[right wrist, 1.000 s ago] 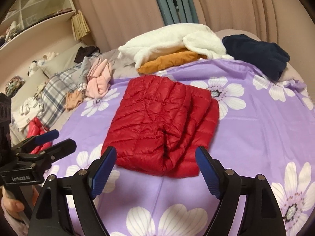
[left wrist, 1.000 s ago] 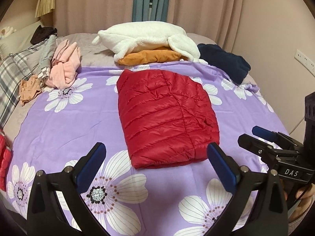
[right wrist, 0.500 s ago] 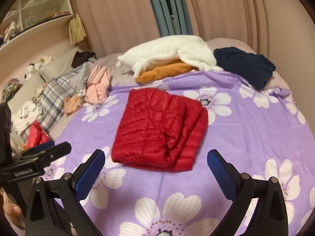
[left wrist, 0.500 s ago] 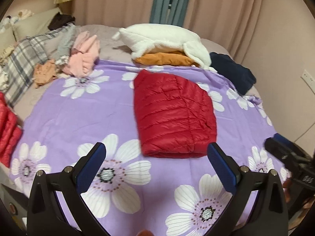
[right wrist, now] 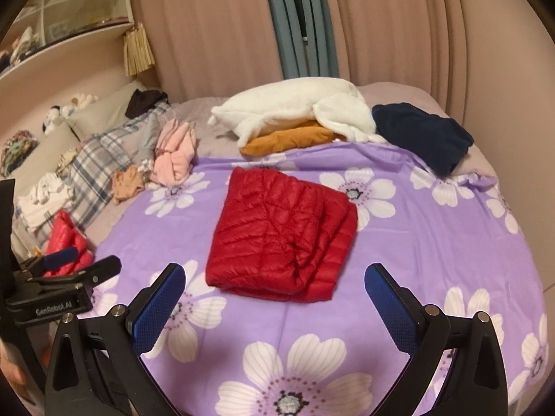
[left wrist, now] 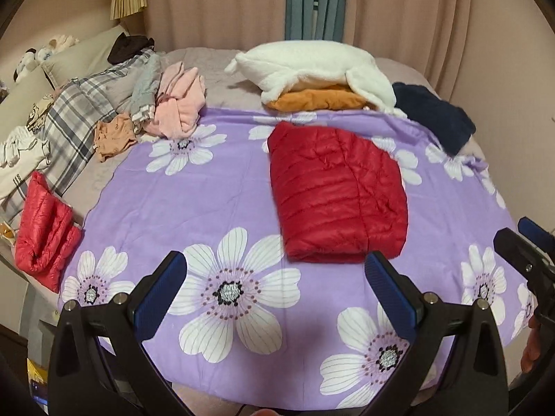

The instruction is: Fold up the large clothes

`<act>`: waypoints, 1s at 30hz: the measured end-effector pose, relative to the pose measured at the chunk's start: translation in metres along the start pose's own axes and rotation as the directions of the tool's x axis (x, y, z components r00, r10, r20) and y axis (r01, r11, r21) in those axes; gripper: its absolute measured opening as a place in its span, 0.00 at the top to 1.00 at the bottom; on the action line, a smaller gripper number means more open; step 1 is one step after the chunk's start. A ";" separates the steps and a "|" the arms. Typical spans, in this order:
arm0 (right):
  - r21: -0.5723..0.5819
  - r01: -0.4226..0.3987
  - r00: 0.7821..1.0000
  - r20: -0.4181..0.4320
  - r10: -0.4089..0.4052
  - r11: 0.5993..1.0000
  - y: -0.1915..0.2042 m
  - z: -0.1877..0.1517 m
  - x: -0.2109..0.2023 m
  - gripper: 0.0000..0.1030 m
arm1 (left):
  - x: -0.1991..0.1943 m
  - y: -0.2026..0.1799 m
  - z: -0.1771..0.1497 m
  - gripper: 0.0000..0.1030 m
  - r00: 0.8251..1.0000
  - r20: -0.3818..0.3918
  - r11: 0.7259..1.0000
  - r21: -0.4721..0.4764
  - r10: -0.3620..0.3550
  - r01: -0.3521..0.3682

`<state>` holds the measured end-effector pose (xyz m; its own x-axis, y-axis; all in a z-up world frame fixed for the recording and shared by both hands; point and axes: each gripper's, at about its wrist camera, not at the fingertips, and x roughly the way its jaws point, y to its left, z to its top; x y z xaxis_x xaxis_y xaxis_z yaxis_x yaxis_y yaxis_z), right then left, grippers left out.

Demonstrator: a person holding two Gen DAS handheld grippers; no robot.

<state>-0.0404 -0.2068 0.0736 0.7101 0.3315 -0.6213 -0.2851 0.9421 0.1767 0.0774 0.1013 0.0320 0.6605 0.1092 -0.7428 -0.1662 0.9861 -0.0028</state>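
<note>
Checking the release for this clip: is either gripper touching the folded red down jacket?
Apart. In each wrist view, purple floral sheet shows between the open left gripper or right gripper and the folded red down jacket.

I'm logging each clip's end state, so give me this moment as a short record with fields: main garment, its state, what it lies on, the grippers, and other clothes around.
main garment: red puffer jacket
state: folded into a compact bundle, lying flat, nothing touching it
surface: purple floral sheet on the bed
left gripper: open, empty, short of the jacket's near edge
right gripper: open, empty, short of the jacket
behind the jacket: white fleece on top of an orange garment; navy garment to their right
left side: pink garment; second red puffer piece beside the sheet
</note>
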 end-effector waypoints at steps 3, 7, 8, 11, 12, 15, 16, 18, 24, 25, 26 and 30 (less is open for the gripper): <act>0.003 0.004 1.000 -0.012 -0.004 1.000 0.001 -0.008 0.006 0.01 | 0.009 -0.001 -0.007 0.00 1.000 -0.018 1.000 0.005 -0.020 0.020; -0.019 0.074 0.997 -0.026 -0.075 0.997 0.006 -0.017 0.018 0.01 | 0.017 -0.006 -0.011 0.00 1.000 -0.010 1.000 0.025 0.002 -0.002; -0.023 0.081 0.996 -0.028 -0.082 0.996 0.007 -0.018 0.020 0.01 | 0.018 -0.007 -0.012 0.00 1.000 -0.010 1.000 0.028 -0.001 0.002; -0.024 0.073 0.996 -0.040 -0.074 0.997 0.007 -0.018 0.025 0.01 | 0.020 -0.011 -0.011 0.00 1.000 -0.013 0.999 0.036 -0.006 0.007; -0.022 0.068 0.997 -0.042 -0.069 0.997 0.007 -0.018 0.025 0.01 | 0.021 -0.011 -0.010 0.00 1.000 -0.013 0.999 0.035 -0.006 0.006; -0.023 0.069 0.997 -0.038 -0.070 0.997 0.008 -0.016 0.026 0.01 | 0.022 -0.012 -0.009 0.00 1.000 -0.011 0.999 0.035 -0.013 0.013; -0.024 0.070 0.997 -0.037 -0.071 0.997 0.007 -0.016 0.027 0.01 | 0.023 -0.014 -0.008 0.00 1.000 -0.010 0.999 0.035 -0.014 0.014; -0.027 0.067 0.997 -0.042 -0.068 0.997 0.007 -0.015 0.028 0.01 | 0.023 -0.017 -0.007 0.00 1.000 -0.007 0.999 0.039 -0.011 0.012; -0.023 0.073 0.996 -0.041 -0.074 0.997 0.003 -0.011 0.029 0.01 | 0.023 -0.023 -0.004 0.00 1.000 -0.002 0.999 0.050 -0.006 0.006; -0.021 0.072 0.997 -0.040 -0.073 0.997 0.002 -0.011 0.029 0.01 | 0.023 -0.024 -0.004 0.00 1.000 -0.001 0.999 0.051 -0.006 0.006; -0.022 0.071 0.997 -0.039 -0.072 0.997 0.001 -0.010 0.029 0.01 | 0.023 -0.025 -0.004 0.00 1.000 0.000 0.999 0.052 -0.005 0.005; -0.027 0.070 0.997 -0.037 -0.071 0.997 0.001 -0.008 0.029 0.01 | 0.021 -0.026 -0.004 0.00 1.000 0.003 0.998 0.055 -0.001 0.001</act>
<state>-0.0255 -0.1969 0.0492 0.7041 0.2620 -0.6600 -0.2522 0.9611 0.1125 0.0930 0.0772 0.0142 0.6631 0.1082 -0.7406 -0.1250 0.9916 0.0330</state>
